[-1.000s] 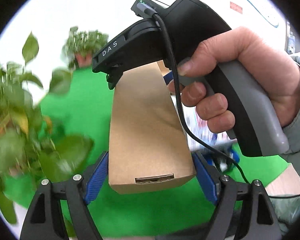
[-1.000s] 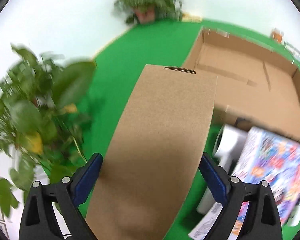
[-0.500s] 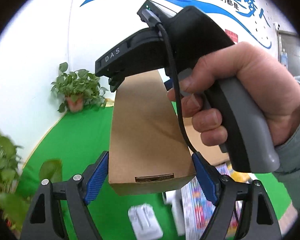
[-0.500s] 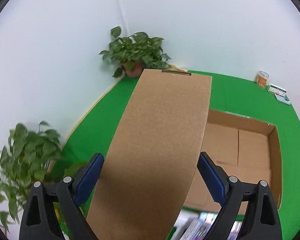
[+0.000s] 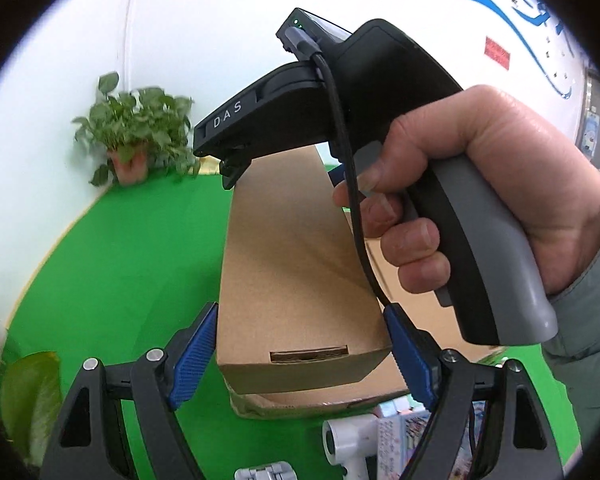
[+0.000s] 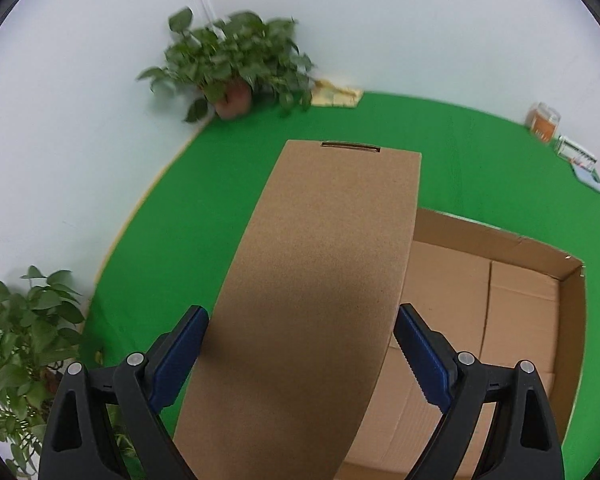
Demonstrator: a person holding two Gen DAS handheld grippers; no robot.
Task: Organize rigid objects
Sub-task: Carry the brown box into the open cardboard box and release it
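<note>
Above the green table [image 6: 480, 168]: both tongs carry one long brown cardboard box [image 6: 316, 280], held off the surface, one pair at each end.
Change: the view has swung since a second ago; the big leafy plant that filled the left side then is now small at the edge, and the open cardboard tray [image 6: 500, 280] lies below the box.
Left tongs [image 5: 300, 354]: closed on the box end with the slot.
Right tongs [image 6: 300, 354]: clamped on the other end; a person's hand [image 5: 480, 184] grips their handle.
Writing: "DAS" on the right handle's black body; blue wall lettering is too blurred to read.
</note>
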